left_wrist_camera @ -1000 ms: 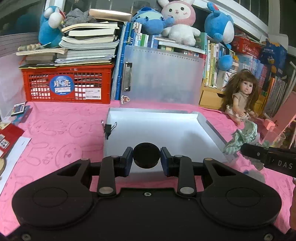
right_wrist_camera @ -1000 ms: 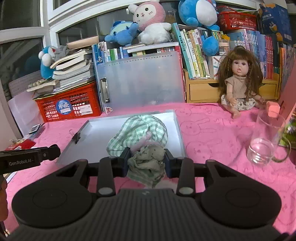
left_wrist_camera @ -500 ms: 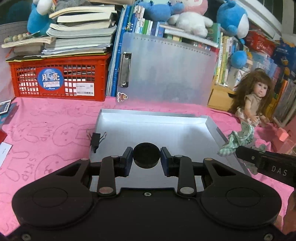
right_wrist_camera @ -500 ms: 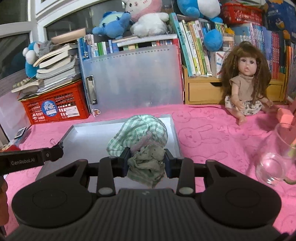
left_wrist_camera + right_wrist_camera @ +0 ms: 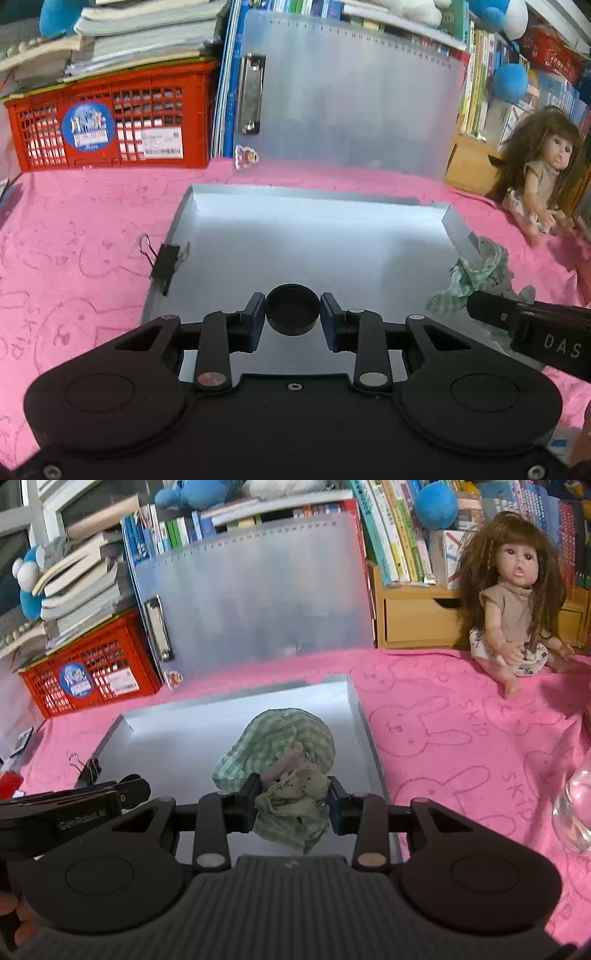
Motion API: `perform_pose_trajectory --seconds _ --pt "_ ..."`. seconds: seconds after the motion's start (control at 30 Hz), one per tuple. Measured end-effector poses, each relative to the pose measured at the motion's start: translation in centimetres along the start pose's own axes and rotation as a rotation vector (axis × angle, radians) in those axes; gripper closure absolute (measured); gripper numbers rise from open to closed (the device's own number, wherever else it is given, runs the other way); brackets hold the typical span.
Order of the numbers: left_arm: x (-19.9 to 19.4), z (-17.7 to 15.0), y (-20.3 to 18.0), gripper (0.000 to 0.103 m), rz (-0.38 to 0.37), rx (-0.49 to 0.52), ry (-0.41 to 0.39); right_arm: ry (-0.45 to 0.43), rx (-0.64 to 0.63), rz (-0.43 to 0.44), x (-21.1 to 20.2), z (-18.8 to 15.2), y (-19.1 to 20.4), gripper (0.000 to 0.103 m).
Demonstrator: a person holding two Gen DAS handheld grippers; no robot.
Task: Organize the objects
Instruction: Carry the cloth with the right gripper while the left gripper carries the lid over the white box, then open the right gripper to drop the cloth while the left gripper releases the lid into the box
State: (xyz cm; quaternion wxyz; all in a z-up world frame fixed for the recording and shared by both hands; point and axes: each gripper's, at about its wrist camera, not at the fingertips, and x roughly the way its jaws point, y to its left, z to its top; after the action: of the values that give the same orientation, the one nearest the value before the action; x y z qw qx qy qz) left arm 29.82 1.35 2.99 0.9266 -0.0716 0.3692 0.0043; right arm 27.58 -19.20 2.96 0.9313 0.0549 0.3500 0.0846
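A: What do the left tongs [image 5: 293,314] hold?

B: A round black cap [image 5: 292,313], gripped between the two blue-padded fingers [image 5: 255,321]. The gap is narrow, just the cap's width, and both pads press its sides. The cap hangs over the near part of the grey tray [image 5: 314,243].

A: And the right tongs [image 5: 291,800]?

B: They are closed on a bundle of green checked cloth [image 5: 280,746], with a speckled pale green piece bunched between the pads and a bit of pink showing in the folds. The opening is again narrow, set by the fabric squeezed in it. The bundle sits above the tray's near right portion; whether its lower end touches the tray floor cannot be told.

A: Where is the tray?

B: It lies flat on the surface, which is covered by a pink cloth [image 5: 443,738] printed with rabbits. A black binder clip [image 5: 166,260] is clipped to the tray's left rim. Behind the tray a translucent clipboard [image 5: 351,110] stands upright against the books.

A: What else is near?

B: A red crate [image 5: 110,122] with stacked books on top stands at the back left. A long-haired doll [image 5: 513,616] sits at the back right, well apart from the tray. A clear glass [image 5: 574,812] shows at the right edge of the right wrist view.
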Motion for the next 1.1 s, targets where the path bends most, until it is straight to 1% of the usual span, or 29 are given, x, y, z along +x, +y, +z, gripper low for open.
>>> perform_pose_trajectory --seconds 0.23,0.37,0.47,0.67,0.93,0.97,1.0,1.03,1.1 --pt "0.6 -0.3 -0.1 0.072 -0.004 0.004 0.037 0.053 -0.006 -0.001 0.8 -0.4 0.4 0.061" --pt "1.2 -0.4 0.0 0.072 -0.005 -0.004 0.077 0.082 -0.003 -0.007 1.2 -0.5 0.5 0.060" --pt "1.2 -0.4 -0.2 0.072 0.002 0.018 0.076 0.101 0.006 -0.002 1.4 -0.5 0.5 0.060" --pt "1.3 -0.3 -0.4 0.072 0.001 0.020 0.077 0.146 0.028 0.001 2.0 -0.6 0.3 0.059" --pt "1.3 -0.3 -0.3 0.072 0.002 0.022 0.077 0.157 0.012 -0.002 2.1 -0.6 0.4 0.053" --pt "1.3 -0.3 -0.3 0.072 0.004 0.021 0.079 0.155 0.012 -0.005 2.1 -0.6 0.4 0.048" --pt "1.4 -0.2 -0.3 0.069 0.007 0.021 0.083 0.153 0.015 -0.007 2.1 -0.6 0.4 0.042" --pt "1.4 -0.1 -0.4 0.061 0.010 0.022 0.091 0.146 0.020 -0.005 2.0 -0.6 0.4 0.036" --pt "1.3 0.2 -0.4 0.056 0.011 0.017 0.100 0.115 0.012 -0.018 1.6 -0.5 0.7 0.027"
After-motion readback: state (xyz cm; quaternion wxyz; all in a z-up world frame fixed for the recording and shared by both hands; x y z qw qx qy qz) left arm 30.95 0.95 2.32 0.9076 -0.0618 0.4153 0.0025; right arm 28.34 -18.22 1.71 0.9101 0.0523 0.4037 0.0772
